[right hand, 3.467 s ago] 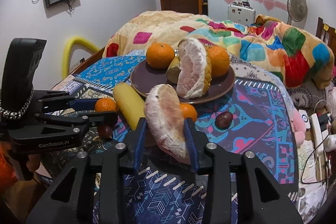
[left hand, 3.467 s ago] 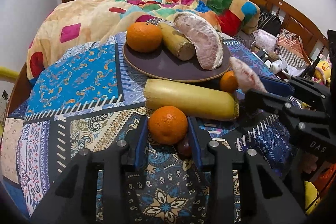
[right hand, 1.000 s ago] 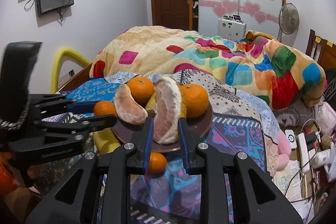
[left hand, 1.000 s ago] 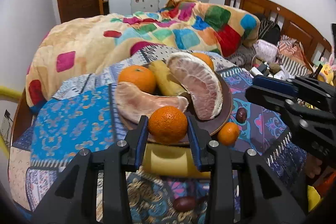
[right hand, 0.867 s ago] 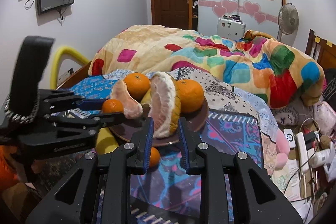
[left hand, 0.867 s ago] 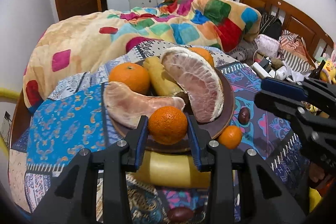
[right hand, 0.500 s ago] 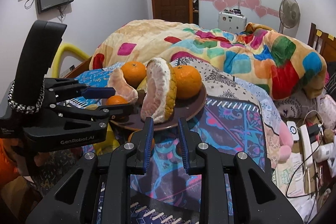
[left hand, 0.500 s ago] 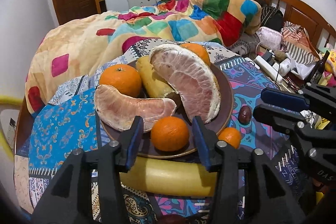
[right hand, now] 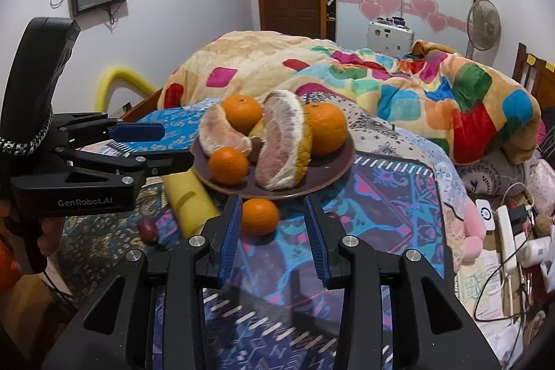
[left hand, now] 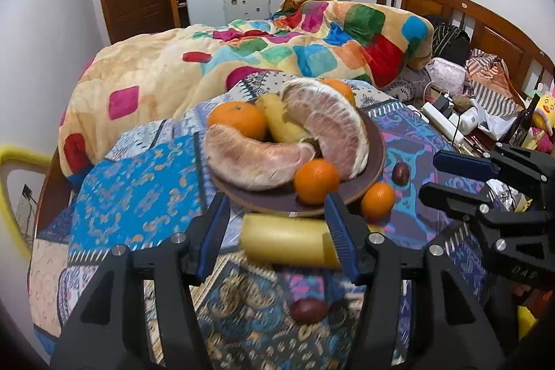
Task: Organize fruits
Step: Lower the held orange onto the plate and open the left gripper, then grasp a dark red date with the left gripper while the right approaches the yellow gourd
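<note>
- Holding most of the fruit mid-frame, the plate [left hand: 376, 158] gathers pomelo wedges [left hand: 256, 158] and oranges.
- Left gripper [left hand: 277, 231], lower centre, is released, empty.
- Right gripper [right hand: 274, 238] gapes (likely targeting) around the loose orange [right hand: 260, 216] below the plate.

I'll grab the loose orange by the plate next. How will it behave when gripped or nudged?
The orange looks round and smooth, so a nudge would likely roll it. It seems firm enough to grip. The open right gripper already frames it.
</note>
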Demonstrator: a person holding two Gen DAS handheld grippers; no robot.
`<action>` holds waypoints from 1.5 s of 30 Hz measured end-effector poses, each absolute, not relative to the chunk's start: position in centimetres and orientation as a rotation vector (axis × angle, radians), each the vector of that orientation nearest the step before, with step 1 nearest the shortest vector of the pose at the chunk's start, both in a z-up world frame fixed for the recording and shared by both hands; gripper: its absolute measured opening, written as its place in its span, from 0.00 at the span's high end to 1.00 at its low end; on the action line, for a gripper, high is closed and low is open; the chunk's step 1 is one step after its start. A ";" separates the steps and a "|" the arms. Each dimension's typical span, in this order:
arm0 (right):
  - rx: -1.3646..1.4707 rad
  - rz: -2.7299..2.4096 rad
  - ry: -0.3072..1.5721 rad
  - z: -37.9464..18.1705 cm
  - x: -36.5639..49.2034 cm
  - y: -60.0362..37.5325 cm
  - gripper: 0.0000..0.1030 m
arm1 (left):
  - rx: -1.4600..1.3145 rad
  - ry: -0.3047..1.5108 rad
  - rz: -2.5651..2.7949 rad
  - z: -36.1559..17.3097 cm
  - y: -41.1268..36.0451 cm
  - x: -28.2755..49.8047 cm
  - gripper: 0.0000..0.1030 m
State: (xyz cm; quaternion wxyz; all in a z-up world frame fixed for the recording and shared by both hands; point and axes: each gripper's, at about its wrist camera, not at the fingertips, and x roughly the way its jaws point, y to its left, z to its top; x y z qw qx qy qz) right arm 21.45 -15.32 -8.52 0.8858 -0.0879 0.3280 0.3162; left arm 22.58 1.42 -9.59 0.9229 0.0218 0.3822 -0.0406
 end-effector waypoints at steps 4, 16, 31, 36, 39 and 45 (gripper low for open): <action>-0.191 0.677 0.686 -8.6 20.6 -14.7 0.67 | 0.032 0.798 -0.077 -10.2 2.5 21.1 0.45; -0.200 0.745 0.755 -10.8 19.6 -12.1 0.67 | -0.008 0.826 -0.056 -12.0 5.3 18.7 0.45; -0.274 0.724 0.797 -12.4 20.8 -9.7 0.56 | -0.051 0.839 -0.056 -13.1 7.2 17.3 0.45; -0.230 0.739 0.806 -12.3 20.5 -10.6 0.77 | -0.056 0.831 -0.057 -12.7 7.2 16.5 0.45; -0.209 0.750 0.809 -12.3 19.7 -11.2 0.92 | -0.066 0.828 -0.057 -12.3 7.1 16.0 0.45; -0.242 0.741 0.806 -12.1 17.4 -12.3 0.91 | -0.073 0.830 -0.079 -11.8 6.0 15.2 0.45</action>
